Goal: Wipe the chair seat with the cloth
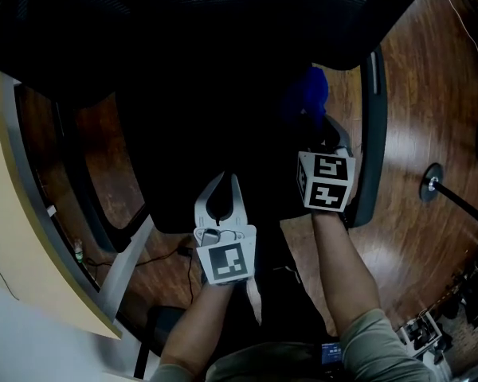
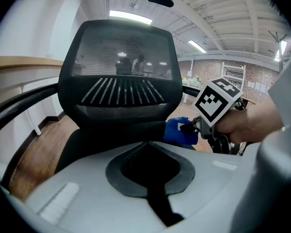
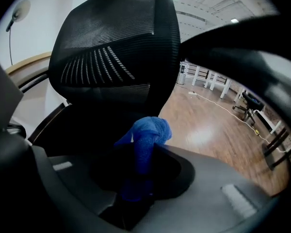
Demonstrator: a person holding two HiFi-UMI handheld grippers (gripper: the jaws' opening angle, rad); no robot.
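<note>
The black chair seat (image 1: 223, 126) fills the middle of the head view, very dark. A blue cloth (image 1: 311, 94) hangs bunched over the seat's right side, near the backrest (image 1: 223, 6). My right gripper (image 1: 325, 134) is shut on the blue cloth, which sticks up between its jaw tips in the right gripper view (image 3: 145, 135). My left gripper (image 1: 225, 183) sits over the seat's front edge, jaws together and holding nothing. The left gripper view looks across the seat at the mesh backrest (image 2: 119, 76), with the cloth (image 2: 179, 130) and right gripper (image 2: 196, 127) at the right.
The chair's right armrest (image 1: 374, 134) runs beside my right hand, and the left armrest (image 1: 84, 185) curves down the left. A pale desk edge (image 1: 16, 237) lies at far left. Wooden floor (image 1: 430, 94) surrounds the chair, with a round stand base (image 1: 432, 183) on the right.
</note>
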